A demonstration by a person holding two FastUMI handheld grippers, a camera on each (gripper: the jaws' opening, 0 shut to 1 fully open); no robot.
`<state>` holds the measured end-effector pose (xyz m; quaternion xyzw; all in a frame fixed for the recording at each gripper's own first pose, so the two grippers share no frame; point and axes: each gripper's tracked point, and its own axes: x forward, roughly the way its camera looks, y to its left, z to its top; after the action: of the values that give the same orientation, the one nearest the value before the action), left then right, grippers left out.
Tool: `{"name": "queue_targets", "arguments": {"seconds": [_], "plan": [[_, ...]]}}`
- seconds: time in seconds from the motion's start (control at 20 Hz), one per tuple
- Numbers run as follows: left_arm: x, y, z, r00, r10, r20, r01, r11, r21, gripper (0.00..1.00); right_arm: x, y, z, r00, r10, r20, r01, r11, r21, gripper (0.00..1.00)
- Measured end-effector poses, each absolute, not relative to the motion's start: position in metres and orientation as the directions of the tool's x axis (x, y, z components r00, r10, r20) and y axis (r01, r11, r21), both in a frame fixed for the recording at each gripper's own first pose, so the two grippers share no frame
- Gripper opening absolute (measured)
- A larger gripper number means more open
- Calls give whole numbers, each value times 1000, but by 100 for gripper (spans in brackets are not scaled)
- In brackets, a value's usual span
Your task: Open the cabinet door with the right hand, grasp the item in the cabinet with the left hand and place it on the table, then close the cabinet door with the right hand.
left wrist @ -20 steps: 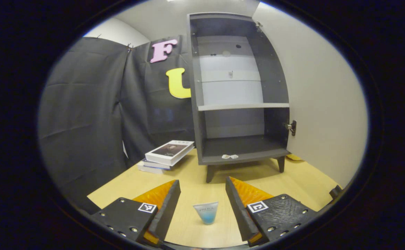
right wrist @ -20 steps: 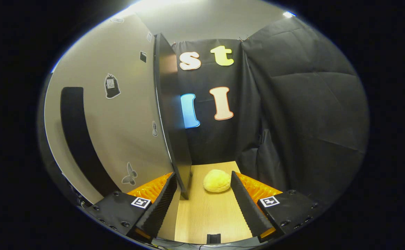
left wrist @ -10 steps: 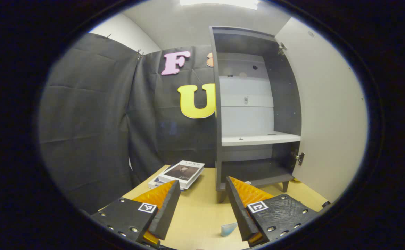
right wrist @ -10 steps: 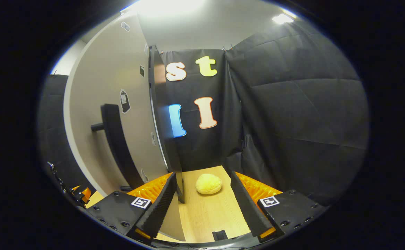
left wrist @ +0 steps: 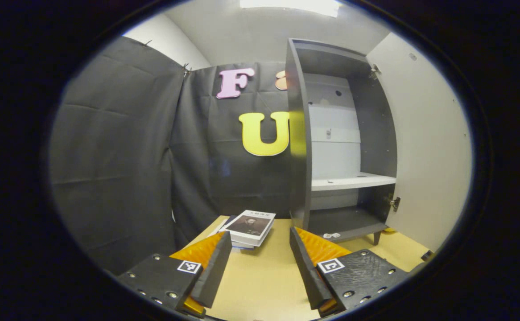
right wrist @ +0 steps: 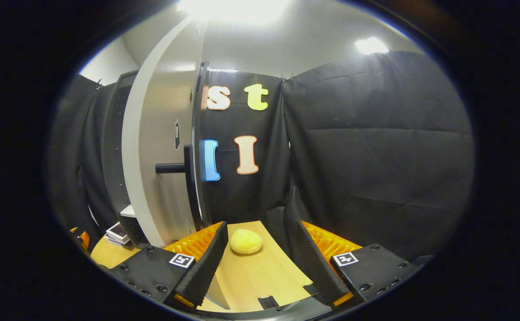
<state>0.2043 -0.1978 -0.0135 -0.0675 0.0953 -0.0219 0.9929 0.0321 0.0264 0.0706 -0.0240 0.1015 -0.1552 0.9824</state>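
Blue-tinted and clear, the little cup seen between the left gripper's point(left wrist: 260, 267) fingers a second ago has slipped below its view as that hand lifted; it was set on the wooden table point(left wrist: 260, 285), so placing looks done. The cabinet point(left wrist: 340, 147) stands bare, its door point(right wrist: 162, 147) swung wide. Both grippers gape empty; the right gripper point(right wrist: 260, 263) has drawn back, handle point(right wrist: 188, 178) unheld, closing remains.

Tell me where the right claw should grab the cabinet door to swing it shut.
Probably take the dark vertical handle bar, which stands off the open cabinet door on a post. Come from the door's outer face, open right claw straddling the bar.
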Motion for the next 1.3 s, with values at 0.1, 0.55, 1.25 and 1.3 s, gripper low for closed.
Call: {"name": "queue_targets", "arguments": {"seconds": [0.1,0.55,1.25,1.3], "plan": [[204,-196,-15,980,-59,-192,30,989,-147,80,30,34,72,926,-328,-186,314,944,-99,96],[203,-188,-18,976,-89,-200,61,988,-142,79,23,86,72,937,-296,-188,276,953,-122,97],[201,-173,-19,979,-61,-196,34,989,-141,80,42,183,67,973,-100,-207,80,992,-103,97],[201,-171,-19,979,-57,-196,30,990,-138,79,45,188,67,975,-83,-205,64,993,-97,97]]}}
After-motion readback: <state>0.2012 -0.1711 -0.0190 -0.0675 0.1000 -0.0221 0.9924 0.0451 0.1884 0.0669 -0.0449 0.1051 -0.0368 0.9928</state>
